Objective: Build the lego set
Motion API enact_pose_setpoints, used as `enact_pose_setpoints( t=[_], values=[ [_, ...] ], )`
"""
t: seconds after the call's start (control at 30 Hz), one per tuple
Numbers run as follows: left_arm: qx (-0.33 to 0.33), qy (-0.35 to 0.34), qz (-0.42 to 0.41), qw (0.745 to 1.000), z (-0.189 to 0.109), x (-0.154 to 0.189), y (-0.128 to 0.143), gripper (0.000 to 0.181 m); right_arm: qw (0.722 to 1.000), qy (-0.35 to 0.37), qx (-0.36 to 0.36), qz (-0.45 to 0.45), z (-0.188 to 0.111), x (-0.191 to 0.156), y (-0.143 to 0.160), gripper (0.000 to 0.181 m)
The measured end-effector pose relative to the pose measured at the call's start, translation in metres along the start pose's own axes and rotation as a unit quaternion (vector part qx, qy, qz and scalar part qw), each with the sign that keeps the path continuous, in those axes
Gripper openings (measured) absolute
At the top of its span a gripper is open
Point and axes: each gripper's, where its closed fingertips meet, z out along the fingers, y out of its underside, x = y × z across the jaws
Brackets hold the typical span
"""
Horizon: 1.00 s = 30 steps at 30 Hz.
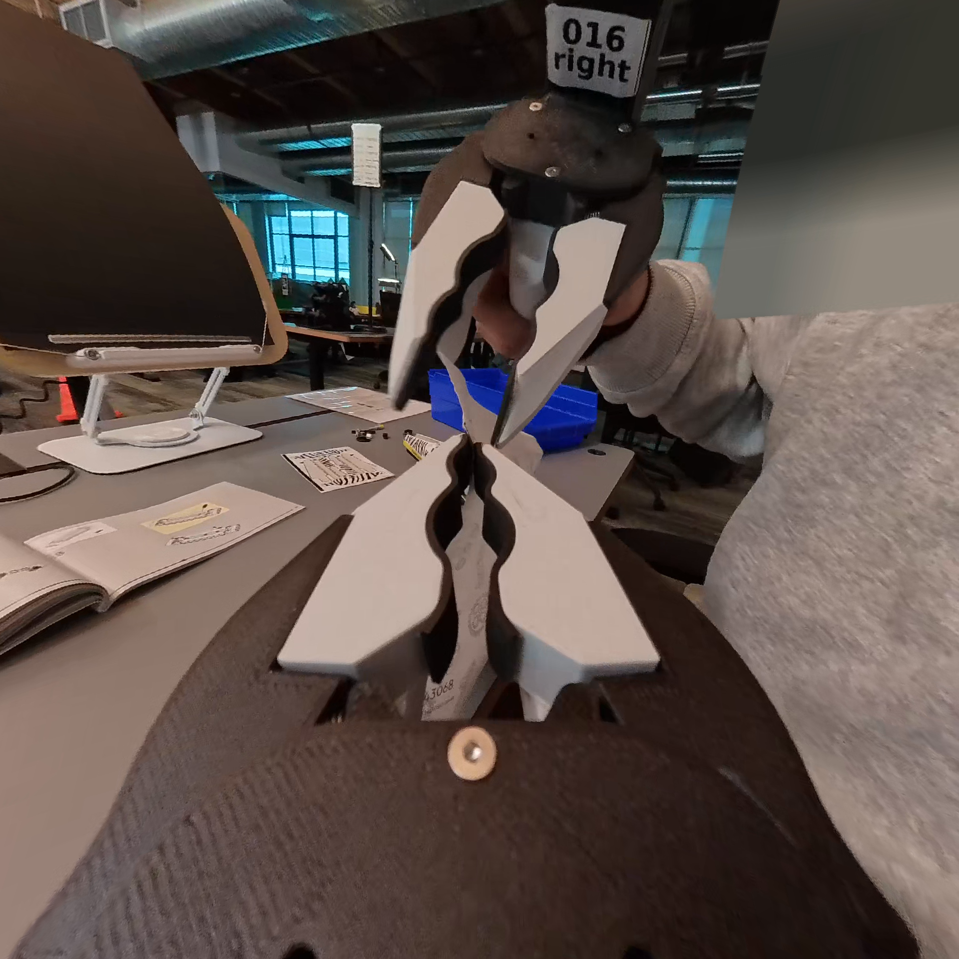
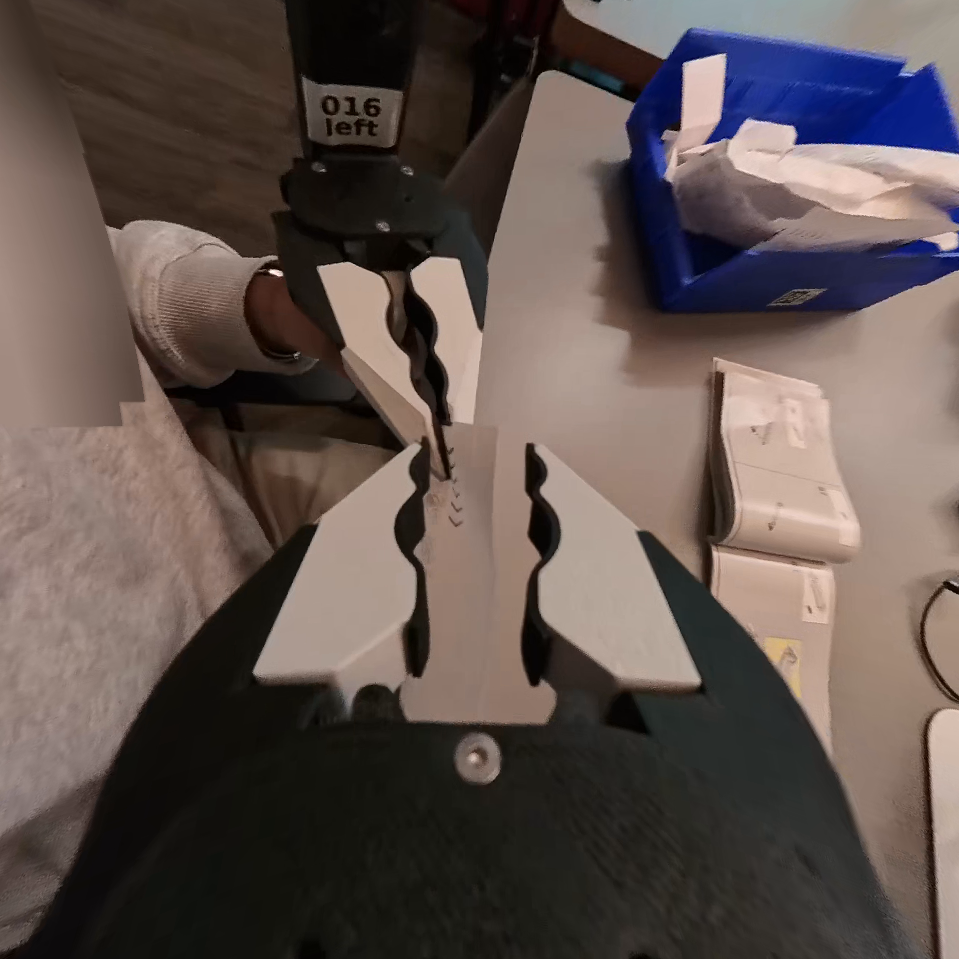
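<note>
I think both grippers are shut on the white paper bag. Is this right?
Not quite. Only the left gripper is shut on the bag. The right gripper is open, with the bag lying between its spread fingers. The right wrist view shows this.

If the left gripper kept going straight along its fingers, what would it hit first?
Most likely the right gripper, whose open fingertips sit just past the left gripper, which is shut on a paper bag. Depth is unclear; the blue bin lies behind.
</note>
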Motion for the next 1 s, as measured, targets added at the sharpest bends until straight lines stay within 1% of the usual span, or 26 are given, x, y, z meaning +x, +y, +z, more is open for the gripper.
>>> enact_pose_setpoints(
  t=[0.13, 0.17, 0.3, 0.4, 0.63, 0.8, 1.0],
  values=[
    [-0.004, -0.002, -0.004, 1.0, -0.001, -0.0019, 0.0014, 0.0, 1.0, -0.028, -0.004, -0.004, 0.0032, -0.0103, -0.0022, 0.009],
    [-0.004, 0.003, -0.007, 1.0, -0.0013, -0.0011, 0.0015, 0.0, 1.0, -0.028, -0.004, -0.006, 0.0035, -0.0113, -0.0028, 0.0],
    [0.004, 0.005, -0.014, 1.0, -0.0013, -0.0013, 0.0001, 0.0, 1.0, -0.028, -0.006, -0.001, 0.0033, -0.0112, -0.0037, 0.0],
    [0.024, -0.002, -0.004, 1.0, -0.0015, -0.0014, -0.0033, 0.0, 0.999, -0.039, 0.005, 0.031, 0.0021, -0.0106, -0.006, 0.0],
    [0.03, -0.009, -0.006, 1.0, 0.0005, -0.0037, -0.0012, 0.0, 0.994, -0.061, 0.026, 0.091, 0.0022, -0.0081, -0.0035, 0.0],
    [0.027, 0.014, -0.039, 0.999, -0.0002, -0.0025, -0.0003, 0.0, 0.993, -0.057, 0.032, 0.099, 0.0027, -0.0072, -0.0037, 0.0],
    [0.019, 0.026, -0.056, 0.998, -0.0019, -0.0014, 0.0001, 0.0, 0.993, -0.046, 0.043, 0.095, 0.0028, -0.0053, -0.0085, 0.002]
  ],
)
